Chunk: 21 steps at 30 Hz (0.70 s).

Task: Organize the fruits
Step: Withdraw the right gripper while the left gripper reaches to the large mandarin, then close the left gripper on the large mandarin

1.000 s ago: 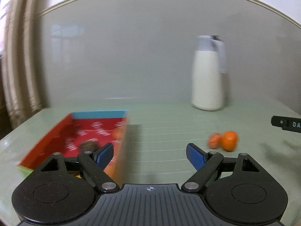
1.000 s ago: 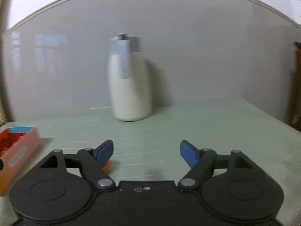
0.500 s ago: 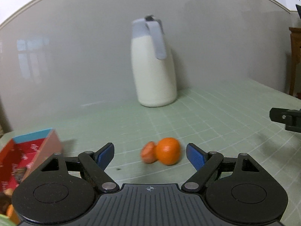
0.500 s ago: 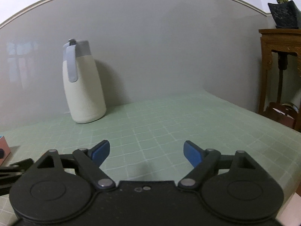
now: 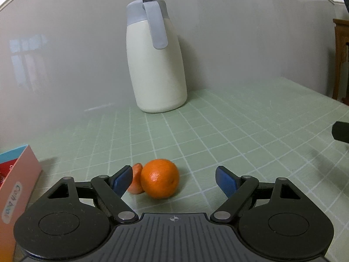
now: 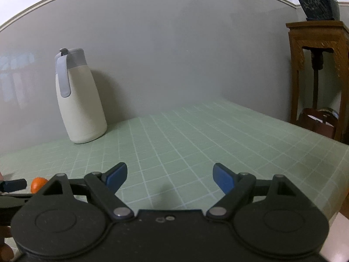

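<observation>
1. Since a second ago the left claw (image 5: 174, 180) has swung right, off the box (image 5: 18, 187) and onto the fruit; the box now sits at the far left edge of its view. Right claw (image 6: 169, 177) view has also panned right, with the jug (image 6: 79, 100) now at left and a wooden stand (image 6: 320, 69) in sight.
2. Orange (image 5: 159, 178) lies on the green gridded tabletop (image 5: 240, 135), between the left claw's blue pads but nearer the left one; no pad touches it.
3. Second, smaller fruit (image 5: 136, 180) touches the orange's left side, partly hidden behind the left pad. Kind unclear.
4. Left claw: wide, empty.
5. Right claw: wide, empty, over bare tabletop. Its jaws have just been opening, nothing between them.
6. Right view catches the orange at far left, just beside a blue pad of the left claw.
7. White jug with grey lid and handle stands upright against the wall, well behind the fruit.
8. Potted plant (image 6: 318, 2) sits on top of the stand.
</observation>
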### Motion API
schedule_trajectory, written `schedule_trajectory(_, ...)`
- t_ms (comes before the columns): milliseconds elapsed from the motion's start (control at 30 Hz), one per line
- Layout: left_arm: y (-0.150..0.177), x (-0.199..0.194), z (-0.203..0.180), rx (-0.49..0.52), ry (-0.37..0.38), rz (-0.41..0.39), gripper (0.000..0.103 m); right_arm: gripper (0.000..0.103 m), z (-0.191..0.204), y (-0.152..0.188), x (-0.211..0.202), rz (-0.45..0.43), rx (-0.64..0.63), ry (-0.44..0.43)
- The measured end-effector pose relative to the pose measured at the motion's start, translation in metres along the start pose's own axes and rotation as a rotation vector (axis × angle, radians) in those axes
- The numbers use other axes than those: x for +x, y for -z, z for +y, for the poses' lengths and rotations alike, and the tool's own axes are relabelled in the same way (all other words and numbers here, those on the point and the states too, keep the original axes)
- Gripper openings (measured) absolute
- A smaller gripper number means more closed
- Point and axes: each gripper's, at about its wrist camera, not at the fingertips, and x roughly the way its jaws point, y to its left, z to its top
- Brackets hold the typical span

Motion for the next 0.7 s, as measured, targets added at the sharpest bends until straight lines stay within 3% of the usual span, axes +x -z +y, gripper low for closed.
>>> schedule_trajectory(500, -0.008, 0.021, -0.005, 0.005, 0.003, 0.037, 0.076, 0.085, -0.001, 0.0, 0.004, 0.008, 0.002, -0.009)
schedule_trajectory(633, -0.008, 0.021, -0.004, 0.012, -0.044, 0.015, 0.049, 0.085, -0.003, -0.001, 0.003, 0.006, 0.012, -0.007)
schedule_trajectory(700, -0.007, 0.021, 0.0, 0.001, -0.056, 0.014, 0.043, 0.085, -0.003, -0.001, 0.003, 0.003, 0.013, -0.008)
